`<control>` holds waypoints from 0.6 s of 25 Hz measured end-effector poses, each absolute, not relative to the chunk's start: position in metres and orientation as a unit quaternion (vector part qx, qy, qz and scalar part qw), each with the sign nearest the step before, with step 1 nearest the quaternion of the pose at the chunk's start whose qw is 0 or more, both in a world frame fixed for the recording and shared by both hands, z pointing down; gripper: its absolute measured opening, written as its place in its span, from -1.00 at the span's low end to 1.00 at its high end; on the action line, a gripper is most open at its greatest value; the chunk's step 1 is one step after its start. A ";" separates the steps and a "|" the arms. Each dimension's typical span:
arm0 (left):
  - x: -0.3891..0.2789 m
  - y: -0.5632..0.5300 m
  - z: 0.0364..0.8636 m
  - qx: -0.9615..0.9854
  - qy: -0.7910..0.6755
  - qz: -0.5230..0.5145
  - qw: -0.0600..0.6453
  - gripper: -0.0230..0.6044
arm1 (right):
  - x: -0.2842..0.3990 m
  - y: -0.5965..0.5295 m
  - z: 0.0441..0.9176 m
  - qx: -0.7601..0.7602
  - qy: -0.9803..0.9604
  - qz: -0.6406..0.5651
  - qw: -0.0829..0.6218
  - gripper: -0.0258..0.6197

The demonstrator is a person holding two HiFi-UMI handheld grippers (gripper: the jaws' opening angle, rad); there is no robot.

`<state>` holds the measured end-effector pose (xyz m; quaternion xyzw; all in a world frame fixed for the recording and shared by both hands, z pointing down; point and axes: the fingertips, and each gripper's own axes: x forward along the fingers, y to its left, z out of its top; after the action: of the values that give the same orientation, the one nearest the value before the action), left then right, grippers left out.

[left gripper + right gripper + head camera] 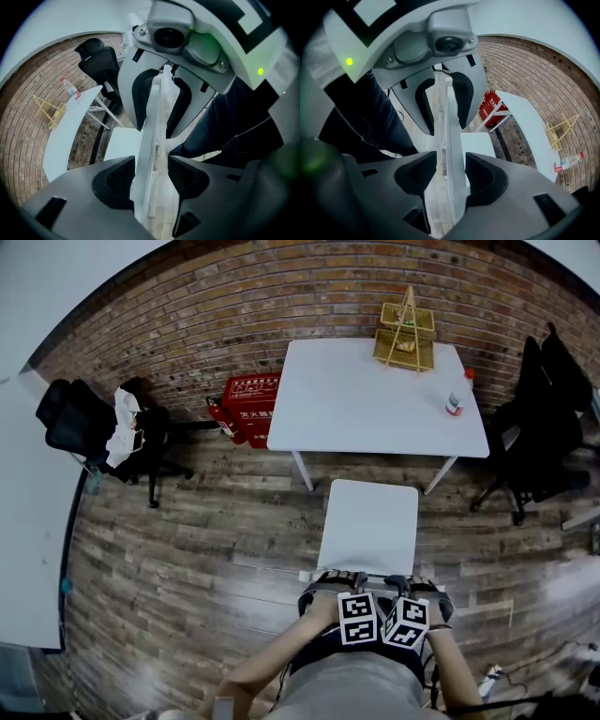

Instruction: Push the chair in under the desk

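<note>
A white chair (368, 526) stands in front of the white desk (356, 399), its seat just short of the desk's near edge and between the two front legs. Both grippers sit side by side at the top of the chair's backrest (375, 575). My left gripper (339, 579) straddles the thin white backrest (154, 140); in the left gripper view (151, 180) a gap shows beside one pad, so it is open. My right gripper (412, 583) straddles the same backrest (451, 126); in its own view (450, 176) the pads stand off the panel, open.
On the desk stand a wooden rack (405, 329) and a small bottle (456, 399). Red boxes (248, 404) lie by the brick wall left of the desk. Black office chairs stand at the left (103, 432) and right (539, 427). Another white table (23, 521) runs along the left edge.
</note>
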<state>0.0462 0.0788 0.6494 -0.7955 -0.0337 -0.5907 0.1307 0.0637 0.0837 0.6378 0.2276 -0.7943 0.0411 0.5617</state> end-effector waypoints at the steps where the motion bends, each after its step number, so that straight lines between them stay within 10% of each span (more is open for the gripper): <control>1: 0.049 0.078 0.652 -0.794 -0.036 -0.593 0.132 -0.22 | 0.065 0.082 0.640 0.229 -0.793 0.043 0.563 -0.31; 12: 0.049 0.072 0.687 -0.762 -0.056 -0.630 0.142 -0.24 | 0.076 0.080 0.663 0.216 -0.785 0.061 0.578 -0.31; 15: 0.047 0.065 0.692 -0.756 -0.047 -0.632 0.162 -0.55 | 0.080 0.078 0.669 0.219 -0.779 0.050 0.585 -0.48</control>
<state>0.0475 0.0655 0.6921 -0.7560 -0.0469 -0.6324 0.1621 0.0799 0.0782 0.6692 0.2194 -0.7788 0.0501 0.5855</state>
